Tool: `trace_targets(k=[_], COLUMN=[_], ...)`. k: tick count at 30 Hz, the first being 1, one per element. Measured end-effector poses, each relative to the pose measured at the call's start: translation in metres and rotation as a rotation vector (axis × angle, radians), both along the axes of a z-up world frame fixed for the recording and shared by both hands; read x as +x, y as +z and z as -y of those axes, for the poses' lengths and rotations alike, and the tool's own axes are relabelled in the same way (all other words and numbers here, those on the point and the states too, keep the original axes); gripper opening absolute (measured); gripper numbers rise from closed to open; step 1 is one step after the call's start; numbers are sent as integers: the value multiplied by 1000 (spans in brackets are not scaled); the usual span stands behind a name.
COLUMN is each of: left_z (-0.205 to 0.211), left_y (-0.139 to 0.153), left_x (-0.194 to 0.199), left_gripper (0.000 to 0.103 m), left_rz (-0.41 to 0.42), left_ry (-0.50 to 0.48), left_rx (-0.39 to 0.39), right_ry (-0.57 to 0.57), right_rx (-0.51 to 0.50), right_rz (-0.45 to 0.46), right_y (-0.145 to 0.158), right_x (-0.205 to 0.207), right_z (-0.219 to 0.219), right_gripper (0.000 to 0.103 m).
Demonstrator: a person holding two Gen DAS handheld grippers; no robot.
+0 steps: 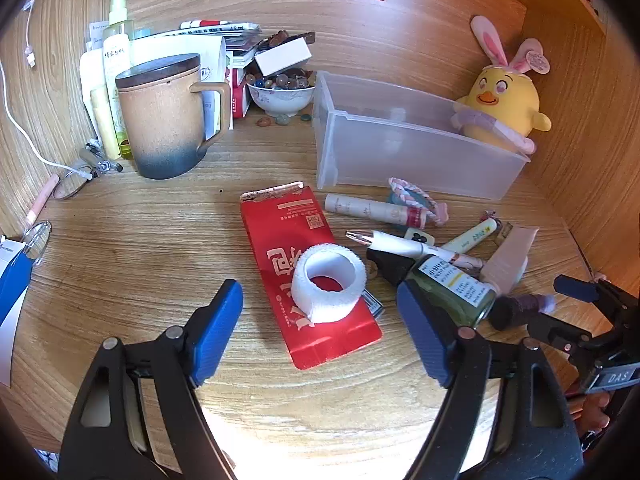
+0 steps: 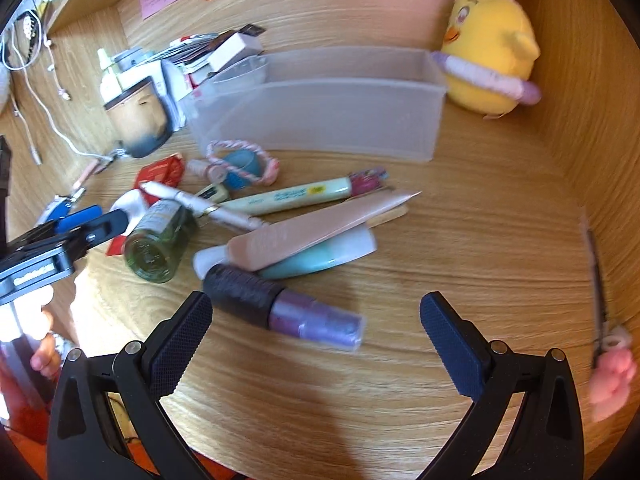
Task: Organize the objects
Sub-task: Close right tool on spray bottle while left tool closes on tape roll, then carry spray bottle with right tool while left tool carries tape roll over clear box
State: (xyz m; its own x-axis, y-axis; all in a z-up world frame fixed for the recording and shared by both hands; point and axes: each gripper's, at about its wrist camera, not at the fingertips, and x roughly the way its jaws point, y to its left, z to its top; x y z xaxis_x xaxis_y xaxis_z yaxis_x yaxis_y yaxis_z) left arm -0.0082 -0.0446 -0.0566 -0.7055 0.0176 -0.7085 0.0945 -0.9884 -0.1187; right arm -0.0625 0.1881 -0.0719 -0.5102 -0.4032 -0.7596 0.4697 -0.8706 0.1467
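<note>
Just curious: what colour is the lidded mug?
Tan, fading to dark blue-grey at its base; left wrist view.

Bare wooden desk [image 1: 132, 248] left of red packet [image 1: 308, 276]; clutter of tubes [image 2: 304, 220] crowding approach to translucent bin [image 2: 320, 116]; mug [image 1: 168, 120] blocking rear left.
</note>
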Motion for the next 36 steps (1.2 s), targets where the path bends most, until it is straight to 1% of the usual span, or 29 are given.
trace_targets(k=[2,5,6,8,10,11,13,14,16,17,18,22,28,30,33,36], left_z=[2,3,3,2,0,0,1,1,0,-1,-2,0,4,4,1,-2], left_y=[-2,-4,-4,-3,-2,-2,-2,-2,-1,-1,-1,-1,6,11,18,29], left_x=[-4,-9,-10,-12,-13,-13,-14,-13,-11,-9,-7,0,10,13,15,15], left_gripper=[71,60,56,53,49,47,39,39,39,39,39,39,39,39,39,39], left_rz=[12,26,26,19,12,8,6,3,-4,-6,-8,-9,-28,-41,-58,-87], left_ry=[1,-6,-12,-16,-14,-14,-18,-17,-16,-15,-15,-16,-9,-13,-19,-29], left_rx=[4,17,21,21,15,15,26,27,10,1,-7,-12,9,14,14,12], right_ry=[7,38,51,87,115,127,140,146,155,152,151,150,146,147,147,134], right_rx=[5,37,42,61,79,87,87,81,69,67,67,62,56,63,36,29], right_rz=[-2,-11,-11,-20,-32,-34,-32,-24,-7,-8,-7,-9,-19,-12,0,-19], right_y=[-2,-4,-4,-4,-4,-4,-4,-5,-6,-5,-5,-4,-5,-5,-5,-3], right_x=[0,-2,-2,-1,1,2,4,4,6,7,8,13,17,16,12,11], right_z=[4,14,16,24,29,31,32,31,30,28,27,23,23,25,25,25], right_gripper=[103,101,97,91,80,77,63,58,46,43,37,24,24,24,24,23])
